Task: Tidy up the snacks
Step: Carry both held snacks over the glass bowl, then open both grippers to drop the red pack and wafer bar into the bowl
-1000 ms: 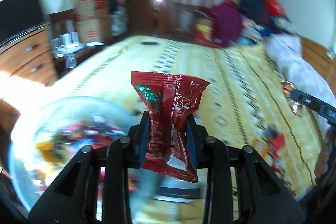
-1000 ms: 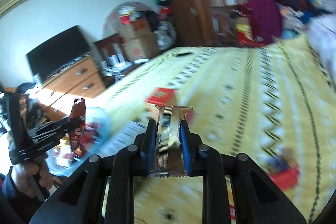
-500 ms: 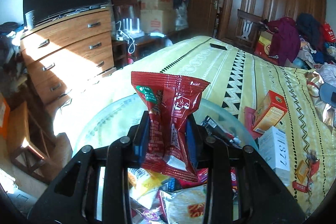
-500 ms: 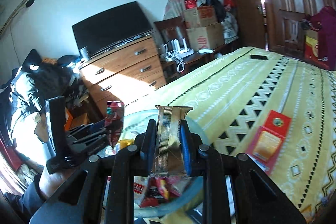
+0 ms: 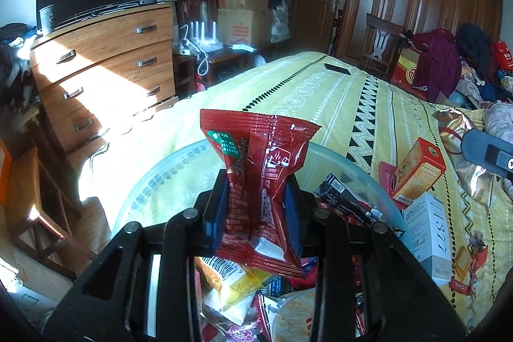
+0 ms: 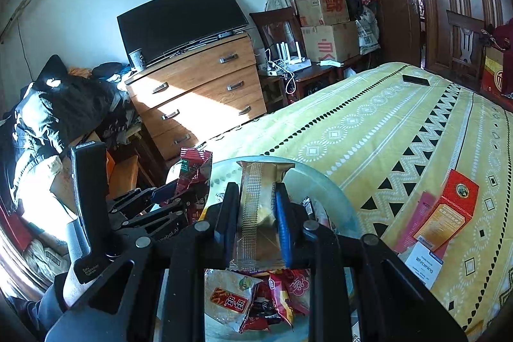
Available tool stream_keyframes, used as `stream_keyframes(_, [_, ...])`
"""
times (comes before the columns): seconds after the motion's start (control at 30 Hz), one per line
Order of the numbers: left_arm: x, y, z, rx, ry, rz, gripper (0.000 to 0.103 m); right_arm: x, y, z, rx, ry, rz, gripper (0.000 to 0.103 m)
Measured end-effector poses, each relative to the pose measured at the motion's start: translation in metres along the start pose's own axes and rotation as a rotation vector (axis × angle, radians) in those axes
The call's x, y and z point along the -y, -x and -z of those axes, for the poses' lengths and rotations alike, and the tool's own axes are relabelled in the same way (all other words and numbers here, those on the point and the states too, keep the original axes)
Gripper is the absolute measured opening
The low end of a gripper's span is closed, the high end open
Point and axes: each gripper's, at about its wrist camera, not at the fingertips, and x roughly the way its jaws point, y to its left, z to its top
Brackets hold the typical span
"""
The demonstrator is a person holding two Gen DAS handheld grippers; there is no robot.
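Left gripper (image 5: 256,207) clamps a red snack packet (image 5: 259,178), right gripper (image 6: 253,213) clamps a silver foil packet (image 6: 256,210); both held upright over the clear bowl (image 6: 323,185) of snacks on the near bed (image 6: 384,124) edge.

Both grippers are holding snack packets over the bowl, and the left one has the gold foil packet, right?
Not quite. The left gripper holds the red packet, as the left wrist view shows; the gold foil packet is in the right gripper. Both are over the bowl.
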Motion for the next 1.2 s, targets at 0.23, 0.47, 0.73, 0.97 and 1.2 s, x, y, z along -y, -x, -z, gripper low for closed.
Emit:
stream_keyframes(0.23, [0.0013,0.0037,-0.0014,0.015,-0.01,0.005,0.033,0.0009,-0.0012,0.0007,-0.005,-0.003,0.002,0.025])
stream_keyframes(0.47, [0.0029,0.0042,0.0009,0.02,-0.017,-0.004,0.033,0.0021,-0.0016,0.0014,-0.006,-0.001,0.002,0.025])
stream_keyframes(0.73, [0.0027,0.0054,0.0006,0.024,-0.024,-0.016,0.033,0.001,-0.0022,0.0012,-0.006,0.0,0.001,0.025])
stream_keyframes(0.97, [0.0024,0.0052,-0.0002,0.023,-0.026,-0.021,0.033,0.0005,-0.0031,0.0021,-0.008,0.002,0.001,0.025])
stream_keyframes(1.2, [0.003,0.006,0.0001,0.023,-0.027,-0.023,0.033,0.0001,-0.0033,0.0016,-0.008,0.001,0.002,0.025])
